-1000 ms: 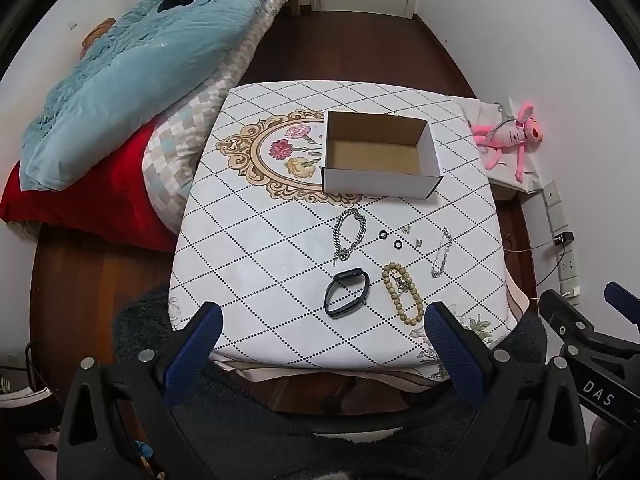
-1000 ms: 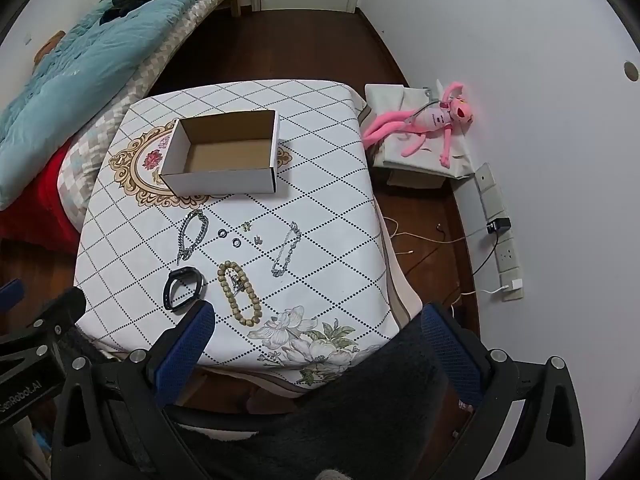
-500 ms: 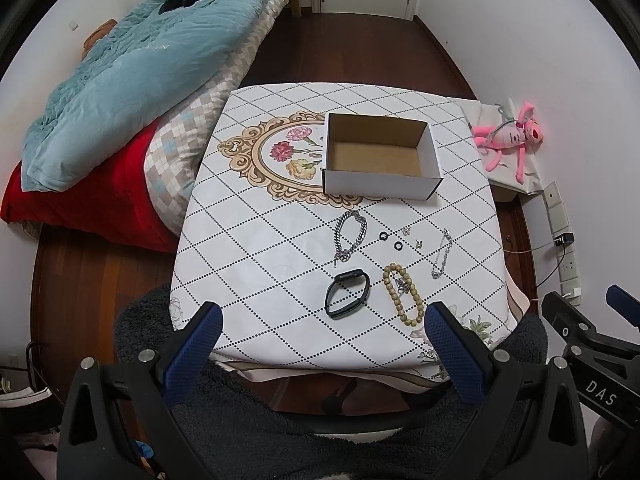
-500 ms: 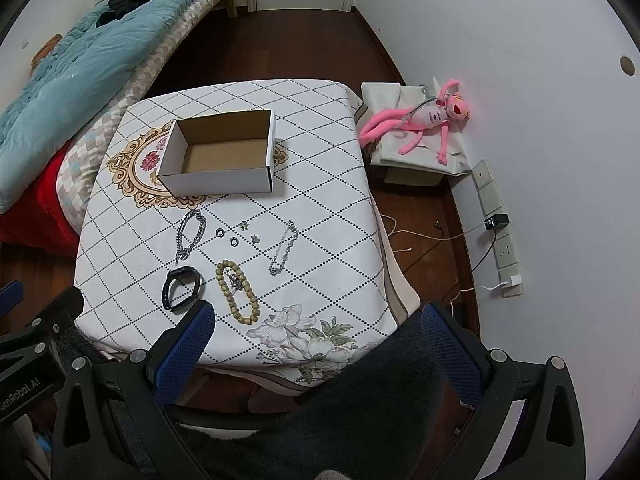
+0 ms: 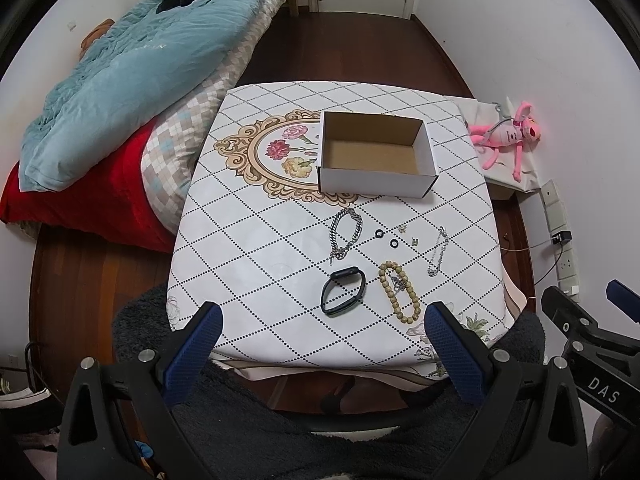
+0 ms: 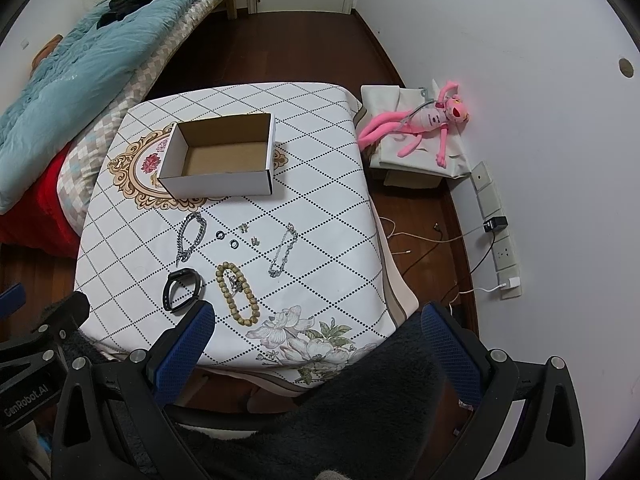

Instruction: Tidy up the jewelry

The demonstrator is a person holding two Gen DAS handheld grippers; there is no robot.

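Observation:
An empty white cardboard box stands open on the patterned table. In front of it lie a thick silver chain, two small dark rings, small earrings, a thin silver bracelet, a black band and a wooden bead bracelet. My left gripper and right gripper are open and empty, high above the table's near edge.
A bed with a blue quilt and red blanket lies left of the table. A pink plush toy sits on a low stand at the right wall, near wall sockets with cables. A dark fuzzy chair stands below.
Both views have drifted slightly; the table sits a little lower in the left view. Nothing on the table has moved and both grippers stay open.

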